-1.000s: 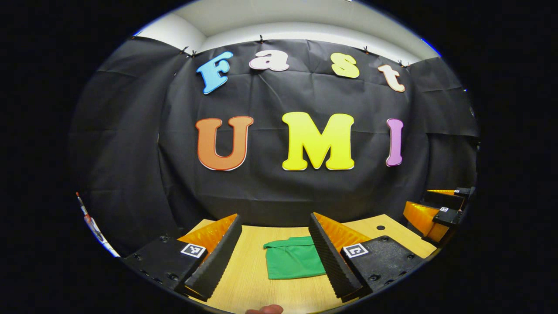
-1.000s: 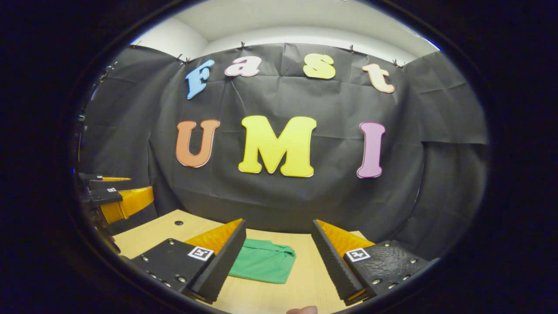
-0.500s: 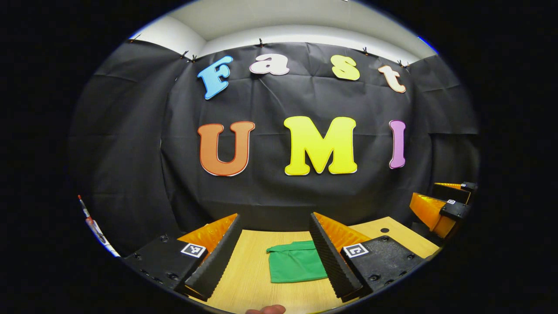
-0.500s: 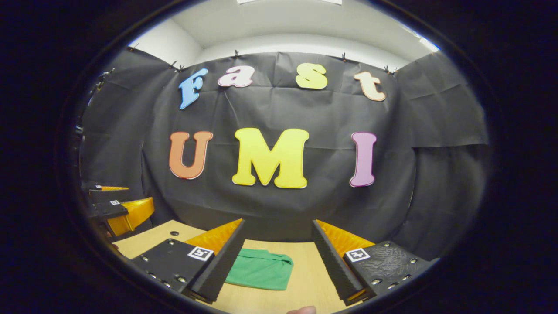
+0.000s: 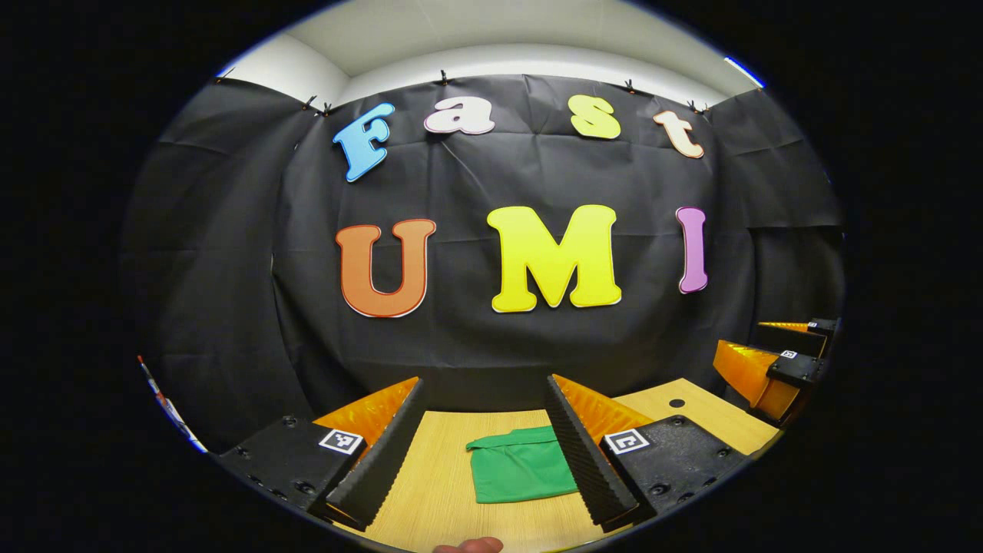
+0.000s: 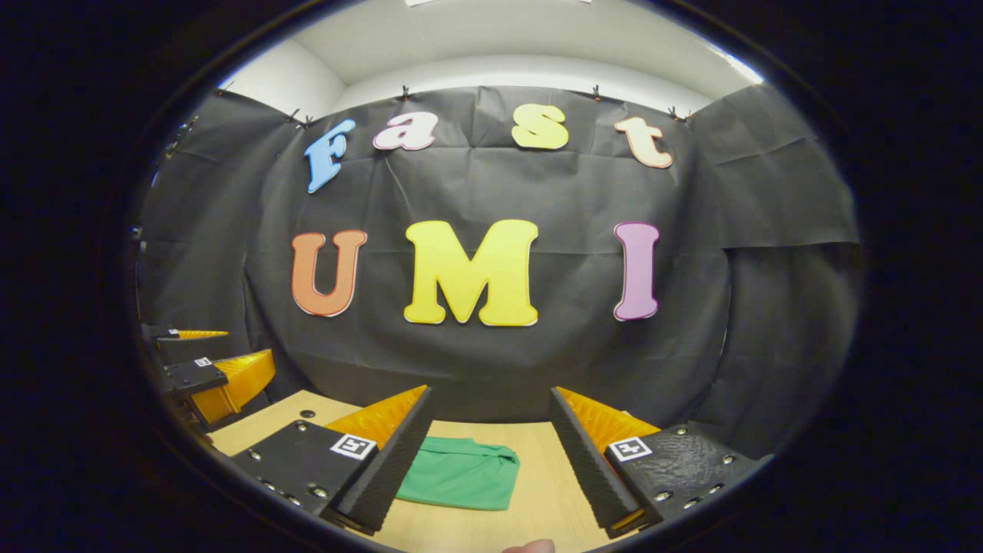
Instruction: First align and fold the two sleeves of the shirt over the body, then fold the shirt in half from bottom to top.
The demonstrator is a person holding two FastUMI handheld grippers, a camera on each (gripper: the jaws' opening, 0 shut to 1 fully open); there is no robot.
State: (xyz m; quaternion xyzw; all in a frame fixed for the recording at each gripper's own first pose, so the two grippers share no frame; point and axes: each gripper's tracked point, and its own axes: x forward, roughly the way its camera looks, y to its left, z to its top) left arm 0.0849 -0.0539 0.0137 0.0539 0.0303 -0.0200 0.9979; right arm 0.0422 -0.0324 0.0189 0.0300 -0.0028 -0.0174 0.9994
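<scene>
Shirt (image 5: 521, 475) folded flat on table (image 5: 438, 491), both grippers' fingers apart.

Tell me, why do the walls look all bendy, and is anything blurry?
Left gripper view: the fisheye lens bows the cloth wall; the green shirt on the table looks sharp under even light. Right gripper view: same bending; the shirt is clear, and the open right claw shows no glare.
</scene>
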